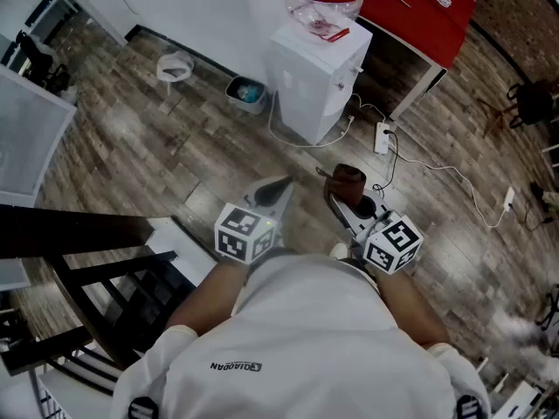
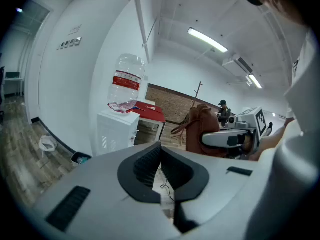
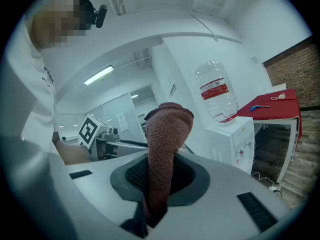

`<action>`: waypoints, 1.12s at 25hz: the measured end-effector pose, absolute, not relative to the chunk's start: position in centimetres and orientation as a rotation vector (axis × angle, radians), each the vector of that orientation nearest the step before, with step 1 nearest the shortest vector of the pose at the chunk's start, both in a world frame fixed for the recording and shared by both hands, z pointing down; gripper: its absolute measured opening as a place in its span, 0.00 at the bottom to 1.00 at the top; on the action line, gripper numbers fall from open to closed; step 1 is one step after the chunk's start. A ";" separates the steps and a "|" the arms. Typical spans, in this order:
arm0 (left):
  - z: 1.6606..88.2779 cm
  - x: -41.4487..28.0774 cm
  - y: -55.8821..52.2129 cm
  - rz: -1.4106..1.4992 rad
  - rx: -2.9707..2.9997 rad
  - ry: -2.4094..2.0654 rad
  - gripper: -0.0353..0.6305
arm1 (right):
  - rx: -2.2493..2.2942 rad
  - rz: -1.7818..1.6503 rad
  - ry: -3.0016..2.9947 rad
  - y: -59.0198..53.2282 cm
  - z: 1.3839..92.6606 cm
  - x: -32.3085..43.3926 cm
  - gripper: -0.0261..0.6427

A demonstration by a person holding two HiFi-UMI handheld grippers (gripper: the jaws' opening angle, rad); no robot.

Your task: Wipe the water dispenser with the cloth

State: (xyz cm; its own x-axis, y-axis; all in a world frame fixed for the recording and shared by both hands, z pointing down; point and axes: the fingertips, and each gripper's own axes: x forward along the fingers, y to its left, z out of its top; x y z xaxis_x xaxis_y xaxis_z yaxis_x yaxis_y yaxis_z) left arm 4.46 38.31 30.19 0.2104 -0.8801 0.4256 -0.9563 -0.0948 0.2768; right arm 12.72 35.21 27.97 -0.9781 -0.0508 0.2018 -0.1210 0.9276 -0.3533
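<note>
Wipe not started, as I read it: your right claw (image 3: 159, 168) is clamped on the cloth (image 3: 167, 129), left claw (image 2: 160, 151) closed and empty, water dispenser (image 3: 234, 140) well ahead of both

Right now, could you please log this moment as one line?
left gripper: shut, empty | right gripper: shut on cloth | water dispenser: ahead, no contact

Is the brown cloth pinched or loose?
Pinched. The right gripper has its jaws shut on the cloth, which sticks up between them.
</note>
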 end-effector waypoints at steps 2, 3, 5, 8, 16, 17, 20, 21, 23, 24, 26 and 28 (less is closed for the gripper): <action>30.2 4.4 38.4 0.203 2.000 -1.698 0.04 | 0.112 0.534 -2.900 35.4 27.8 12.4 0.13; 30.2 4.3 38.4 0.203 2.000 -1.697 0.04 | 0.108 0.530 -2.901 35.5 27.8 12.3 0.13; 30.2 4.2 38.5 0.203 2.000 -1.697 0.04 | 0.107 0.525 -2.901 35.7 27.8 12.2 0.13; 30.2 3.9 38.7 0.203 2.000 -1.698 0.04 | 0.125 0.536 -2.900 35.7 27.9 12.0 0.13; 30.2 3.4 38.9 0.198 2.000 -1.697 0.04 | 0.058 0.522 -2.920 36.8 27.3 10.9 0.13; 30.2 3.3 38.9 0.197 2.000 -1.696 0.04 | 0.058 0.519 -2.916 36.9 27.4 10.8 0.13; 30.2 2.9 39.0 0.192 1.999 -1.697 0.04 | 0.066 0.530 -2.909 37.0 27.5 10.6 0.13; 30.2 2.8 39.0 0.190 1.998 -1.697 0.04 | 0.065 0.530 -2.908 37.0 27.5 10.5 0.13; 30.2 2.4 38.9 0.186 1.998 -1.702 0.04 | 0.072 0.527 -2.909 36.8 27.5 10.3 0.13; 30.2 2.0 38.9 0.185 1.998 -1.708 0.04 | 0.081 0.525 -2.911 36.6 27.5 10.2 0.13; 30.1 1.0 38.8 0.183 1.990 -1.734 0.04 | 0.123 0.538 -2.910 36.1 27.6 9.9 0.13; 29.9 -0.5 38.8 0.172 1.976 -1.761 0.04 | 0.160 0.571 -2.897 35.5 27.9 9.6 0.13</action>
